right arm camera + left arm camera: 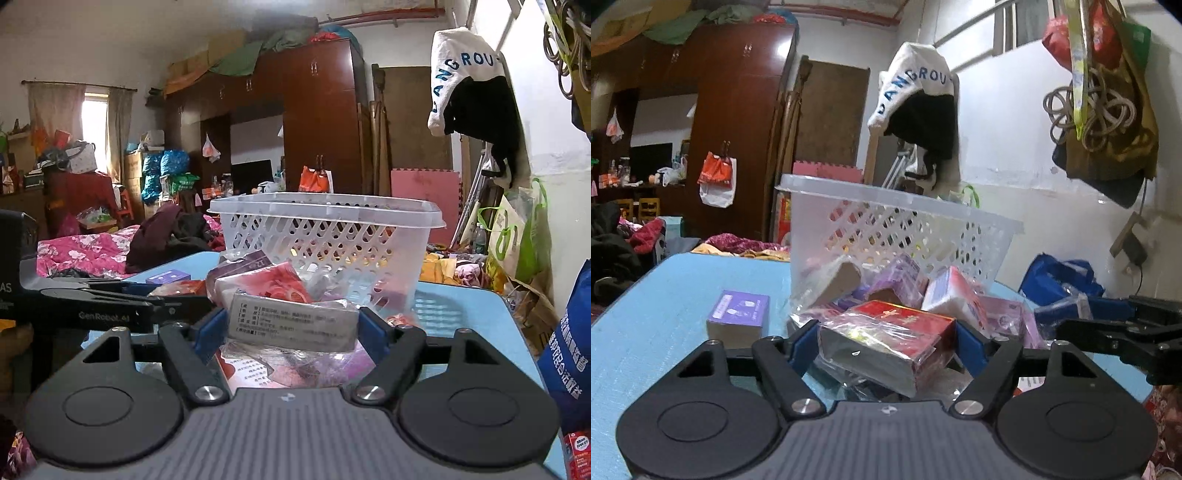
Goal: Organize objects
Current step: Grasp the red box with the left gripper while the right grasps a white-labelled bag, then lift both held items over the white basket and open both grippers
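blue table: white basket, packets piled in front

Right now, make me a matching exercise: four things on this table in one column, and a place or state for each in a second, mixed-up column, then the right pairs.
Things
1. red box
2. purple box
3. basket
4. grey box

Places or states
A. standing behind the pile of packets
B. between the left gripper's fingers
C. between the right gripper's fingers
D. alone on the blue table, left of the pile

Pairs: 1-B, 2-D, 3-A, 4-C
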